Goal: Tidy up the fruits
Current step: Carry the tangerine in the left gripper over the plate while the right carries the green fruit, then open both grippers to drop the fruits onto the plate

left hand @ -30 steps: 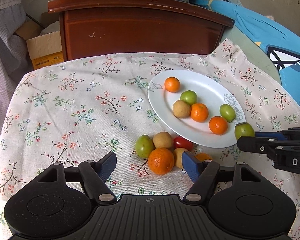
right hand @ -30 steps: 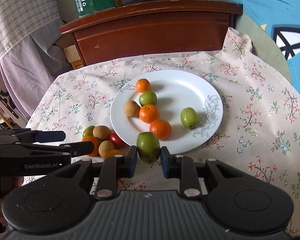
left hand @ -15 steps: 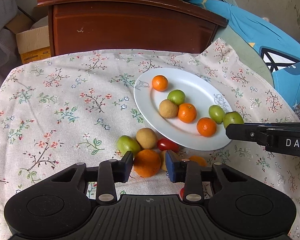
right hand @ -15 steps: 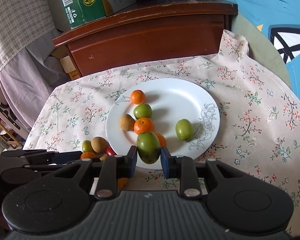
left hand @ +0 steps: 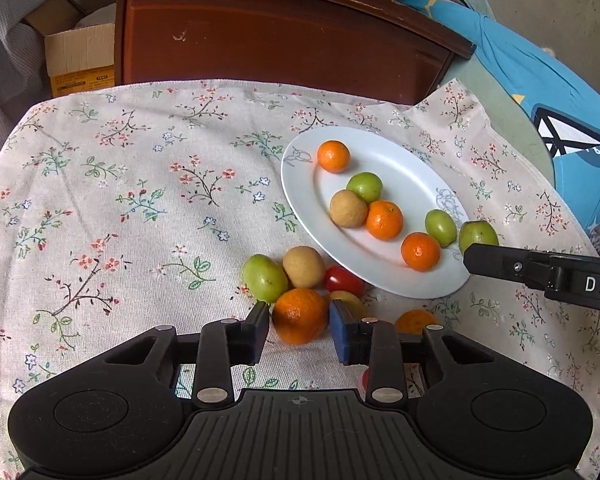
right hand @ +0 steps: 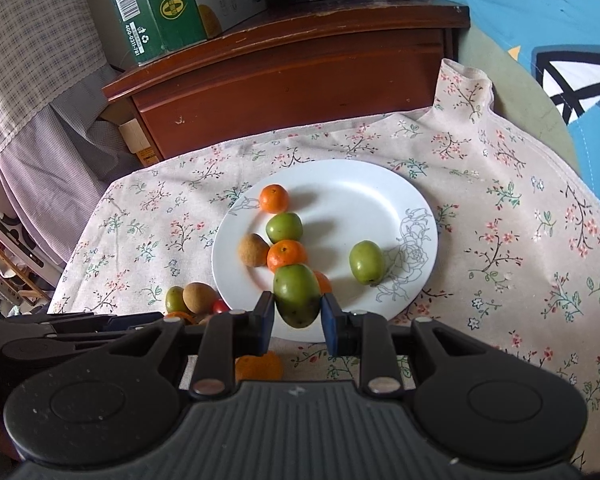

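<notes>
A white plate on the floral cloth holds several oranges, green fruits and a brown fruit. My left gripper is shut on an orange, lifted slightly beside a loose pile: a green fruit, a brown fruit and a red tomato. My right gripper is shut on a green fruit and holds it over the plate's near edge. It also shows in the left wrist view.
A dark wooden cabinet stands behind the table with boxes on top. A cardboard box sits at the left. Blue fabric lies at the right. Another orange lies on the cloth near my left fingers.
My left gripper closed on the orange from the pile and raised it a little. My right gripper carried its green fruit forward over the plate's near edge.
</notes>
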The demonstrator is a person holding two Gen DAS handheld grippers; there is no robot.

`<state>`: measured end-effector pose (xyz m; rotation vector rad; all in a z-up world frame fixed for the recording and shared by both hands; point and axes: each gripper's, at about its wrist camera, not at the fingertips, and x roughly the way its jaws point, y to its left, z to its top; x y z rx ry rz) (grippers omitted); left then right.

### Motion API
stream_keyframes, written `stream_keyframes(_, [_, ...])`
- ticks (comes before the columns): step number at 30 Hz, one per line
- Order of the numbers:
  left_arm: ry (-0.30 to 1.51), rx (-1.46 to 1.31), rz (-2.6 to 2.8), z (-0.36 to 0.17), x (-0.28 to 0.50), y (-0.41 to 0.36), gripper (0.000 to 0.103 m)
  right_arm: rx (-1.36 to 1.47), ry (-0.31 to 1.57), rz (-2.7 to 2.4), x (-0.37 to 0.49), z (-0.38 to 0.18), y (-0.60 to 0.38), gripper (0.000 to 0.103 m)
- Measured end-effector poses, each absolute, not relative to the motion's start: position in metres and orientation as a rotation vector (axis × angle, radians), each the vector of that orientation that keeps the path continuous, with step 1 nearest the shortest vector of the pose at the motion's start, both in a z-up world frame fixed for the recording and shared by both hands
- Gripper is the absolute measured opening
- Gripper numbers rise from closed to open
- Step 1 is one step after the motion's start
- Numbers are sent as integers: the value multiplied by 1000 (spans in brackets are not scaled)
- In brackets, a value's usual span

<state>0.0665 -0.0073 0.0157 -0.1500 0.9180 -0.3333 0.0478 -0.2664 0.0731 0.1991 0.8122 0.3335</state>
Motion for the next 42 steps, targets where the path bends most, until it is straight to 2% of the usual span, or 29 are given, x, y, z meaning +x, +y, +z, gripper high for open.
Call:
stream_keyframes(5, [889, -150, -346, 18, 63, -7, 28, 202, 814, 330, 48, 73, -267, 25])
stream_keyframes(20, [720, -157, -368, 65, 72, -12, 28, 284, 736, 300, 67, 91, -294, 25])
stream_keyframes(38, [773, -112, -425, 38, 102, -60, 28, 304, 785, 293, 110, 59, -293, 25])
stream_keyframes(42, [747, -98, -432, 41, 103, -64, 31, 318, 777, 284, 112, 59, -295, 30])
